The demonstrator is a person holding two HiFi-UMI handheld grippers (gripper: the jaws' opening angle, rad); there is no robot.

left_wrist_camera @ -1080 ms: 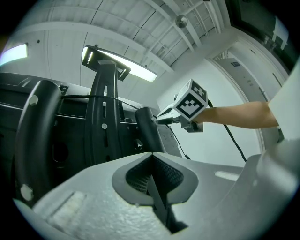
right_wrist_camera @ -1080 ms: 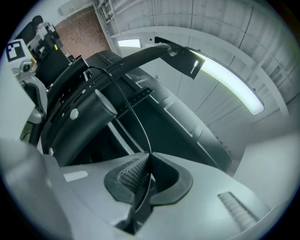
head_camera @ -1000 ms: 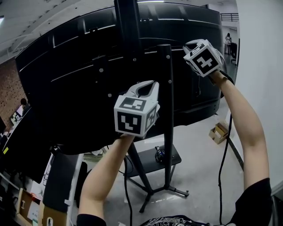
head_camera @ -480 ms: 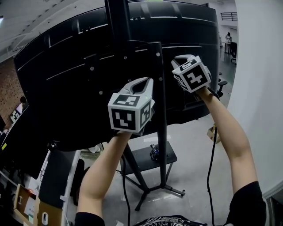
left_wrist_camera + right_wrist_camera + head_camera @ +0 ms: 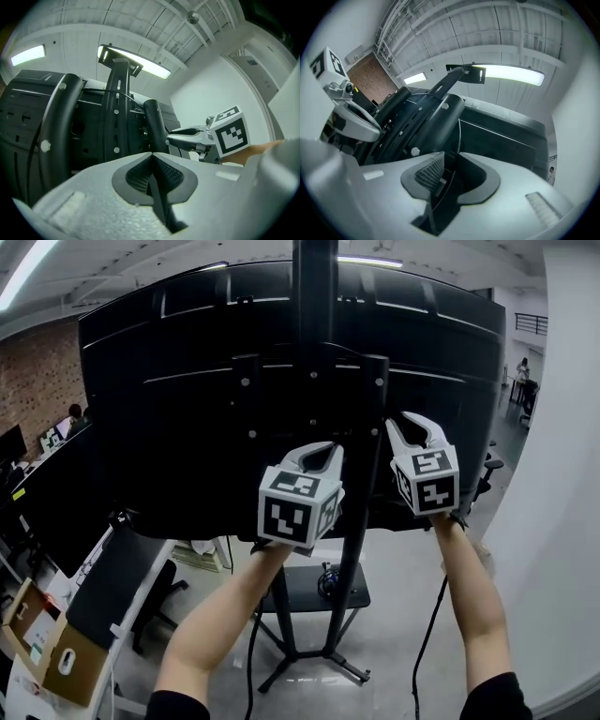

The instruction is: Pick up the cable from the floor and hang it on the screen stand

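Note:
The big black screen (image 5: pixel 169 427) shows its back, mounted on a black stand (image 5: pixel 314 296) with an upright post (image 5: pixel 361 521). My left gripper (image 5: pixel 323 454) is held up in front of the post, its jaws shut with nothing visible between the pads (image 5: pixel 152 161). Just right of the post is my right gripper (image 5: pixel 415 425), jaws a little apart and apparently empty (image 5: pixel 449 164). A coil of black cable (image 5: pixel 326 575) lies on the stand's low shelf (image 5: pixel 300 594). Thin black cables hang under my left forearm (image 5: pixel 251 652) and right forearm (image 5: pixel 427 634); their upper ends are hidden.
The stand's legs (image 5: pixel 309 657) spread on the grey floor below my arms. A cardboard box (image 5: pixel 42 643) and a dark desk (image 5: pixel 112 587) are at the lower left. A white wall (image 5: pixel 562 521) closes the right side. People sit far off at the left (image 5: pixel 75 413).
My right gripper has come down from beside the post's top to level with the left gripper. The view has swung so the stand now sits in the middle.

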